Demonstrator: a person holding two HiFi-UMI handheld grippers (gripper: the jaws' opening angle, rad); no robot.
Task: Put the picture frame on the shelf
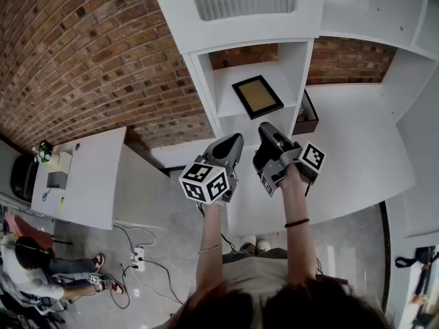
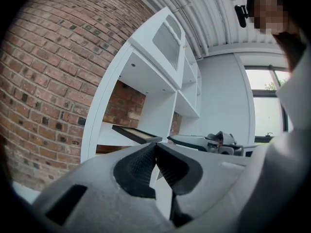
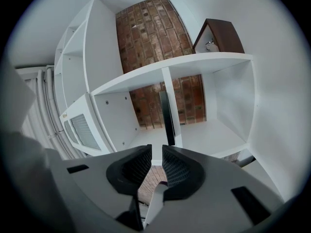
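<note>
Item: picture frame (image 1: 257, 96), black border, tan face. It lies in an open compartment of the white shelf (image 1: 296, 66), face up, well apart from both claws.

Left claw (image 1: 236, 141): jaws together at the tips, nothing between them, held near and below the compartment.

Right claw (image 1: 267, 128): jaws a narrow gap apart, empty, aimed at the frame's edge, just right of the left claw.

Dark brown box (image 1: 306, 115): just right of the compartment's side wall.

Brick wall (image 1: 96, 60): behind the shelf.

Low white counter (image 1: 92, 184): far left.
</note>
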